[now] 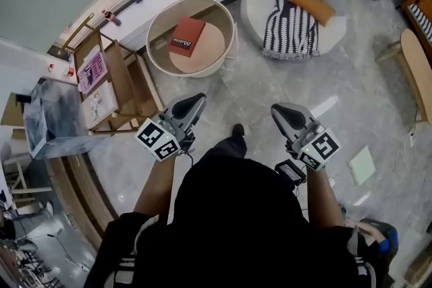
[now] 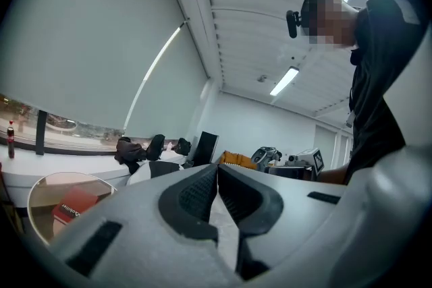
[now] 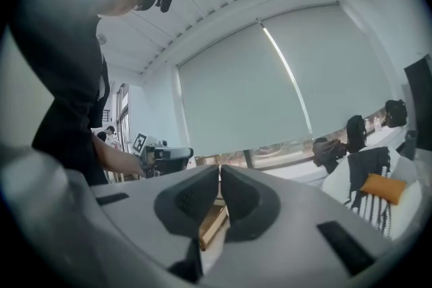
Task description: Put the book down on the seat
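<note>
Red book point(image 1: 187, 37) is found lying flat on the beige pad point(image 1: 210, 50) of the round seat point(image 1: 202, 8), cover up, inside the rim and touched by nothing, so the putting-down part looks done already tbh. Nothing is gripped anywhere. The left gripper point(image 1: 196, 102) is pinched fully closed with nothing in it. The same is seen on the right gripper point(image 1: 278, 110), jaws pressed together and empty. The bit of wood glimpsed past its jaws is judged to be the rack point(image 1: 118, 81) behind, not something held. Both are held level, close in front of the person and well apart from the seat. The pouf point(image 1: 260, 0) with the blanket point(image 1: 291, 17) sits beside the seat and isn't involved. As far as can be judged, nothing is left to do except maybe backing off.
</note>
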{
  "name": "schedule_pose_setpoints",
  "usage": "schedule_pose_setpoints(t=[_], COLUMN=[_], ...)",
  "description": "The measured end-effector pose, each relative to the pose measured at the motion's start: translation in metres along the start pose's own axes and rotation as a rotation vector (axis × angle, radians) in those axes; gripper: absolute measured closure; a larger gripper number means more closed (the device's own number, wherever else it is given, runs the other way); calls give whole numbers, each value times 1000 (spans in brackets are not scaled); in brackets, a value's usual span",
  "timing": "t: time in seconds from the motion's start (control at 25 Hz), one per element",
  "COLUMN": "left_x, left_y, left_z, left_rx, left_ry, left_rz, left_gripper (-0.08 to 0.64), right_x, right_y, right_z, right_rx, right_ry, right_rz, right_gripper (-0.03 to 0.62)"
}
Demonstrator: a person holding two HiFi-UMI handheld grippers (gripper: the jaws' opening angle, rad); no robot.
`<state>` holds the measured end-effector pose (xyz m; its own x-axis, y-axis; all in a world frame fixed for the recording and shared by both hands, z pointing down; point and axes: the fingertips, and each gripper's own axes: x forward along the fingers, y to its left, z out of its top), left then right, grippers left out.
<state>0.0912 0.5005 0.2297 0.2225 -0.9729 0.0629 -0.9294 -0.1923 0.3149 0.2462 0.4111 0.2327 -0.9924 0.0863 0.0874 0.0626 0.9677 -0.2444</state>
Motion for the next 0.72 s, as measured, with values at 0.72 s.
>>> schedule_pose_setpoints(t=[0.72], left_x=[159], left_y=[114], left_z=[18], left_rx=[-132], left_ry=[-86], left_rz=[204], left_gripper=[535], right_x=[71], right_y=[-242], right_z=[82], right_rx=[-81], right_ry=[18], right_rz=[150], right_gripper=[561])
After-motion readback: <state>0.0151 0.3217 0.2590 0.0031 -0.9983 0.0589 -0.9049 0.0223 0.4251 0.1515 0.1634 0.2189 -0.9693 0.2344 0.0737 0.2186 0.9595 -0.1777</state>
